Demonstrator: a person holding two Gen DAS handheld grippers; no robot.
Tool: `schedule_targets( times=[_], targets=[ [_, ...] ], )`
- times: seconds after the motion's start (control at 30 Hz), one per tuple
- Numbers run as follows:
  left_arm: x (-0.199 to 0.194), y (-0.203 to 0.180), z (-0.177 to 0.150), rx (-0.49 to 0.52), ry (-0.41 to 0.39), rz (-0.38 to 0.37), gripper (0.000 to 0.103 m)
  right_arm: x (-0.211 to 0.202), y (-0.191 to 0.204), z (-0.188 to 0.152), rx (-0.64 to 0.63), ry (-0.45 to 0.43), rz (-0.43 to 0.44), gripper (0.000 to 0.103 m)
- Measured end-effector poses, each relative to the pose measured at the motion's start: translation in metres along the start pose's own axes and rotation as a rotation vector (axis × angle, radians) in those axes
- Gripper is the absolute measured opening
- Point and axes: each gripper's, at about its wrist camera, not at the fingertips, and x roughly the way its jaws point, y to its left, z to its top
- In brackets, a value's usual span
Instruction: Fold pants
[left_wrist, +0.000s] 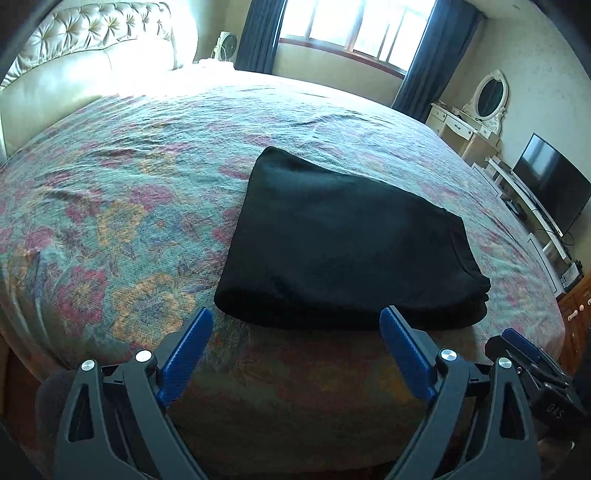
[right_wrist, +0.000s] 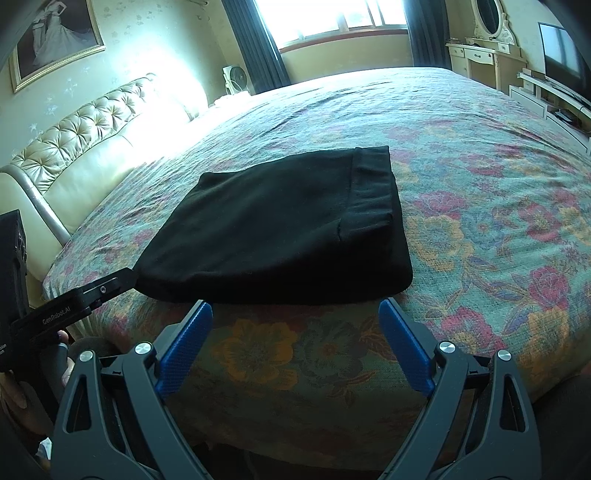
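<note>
The black pants (left_wrist: 343, 243) lie folded into a compact stack on the floral bedspread (left_wrist: 122, 206), near the bed's front edge. They also show in the right wrist view (right_wrist: 284, 229), with the waistband on the far right side. My left gripper (left_wrist: 297, 321) is open and empty, just short of the stack's near edge. My right gripper (right_wrist: 295, 314) is open and empty, also just short of the near edge. The right gripper's tip shows at the left wrist view's lower right (left_wrist: 517, 343). The left gripper's body shows at the right wrist view's left (right_wrist: 74, 306).
A cream tufted headboard (right_wrist: 74, 147) runs along the left. A window with dark curtains (left_wrist: 354, 29) is behind the bed. A dresser with an oval mirror (left_wrist: 487, 99) and a TV (left_wrist: 550, 184) on a low stand are at the right.
</note>
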Motion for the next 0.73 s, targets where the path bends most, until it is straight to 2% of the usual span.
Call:
schedule_targets(
  times=[0.17,0.33,0.57,0.73],
  targets=[
    [-0.002,-0.011,-0.001,0.065,-0.008,0.020,0.091,0.001,0.000,0.000,0.000,0.004,0.003,0.092],
    [-0.004,-0.014,-0.008,0.094,-0.025,0.119,0.091,0.002,0.000,-0.001,0.002,0.006,0.006,0.092],
    [-0.004,-0.013,-0.007,0.099,-0.023,0.049,0.091,0.000,-0.003,0.000,0.009,-0.005,-0.002,0.092],
    [-0.004,-0.011,-0.006,0.080,-0.018,0.058,0.091,0.000,-0.006,0.001,0.015,-0.006,-0.004,0.092]
  ],
)
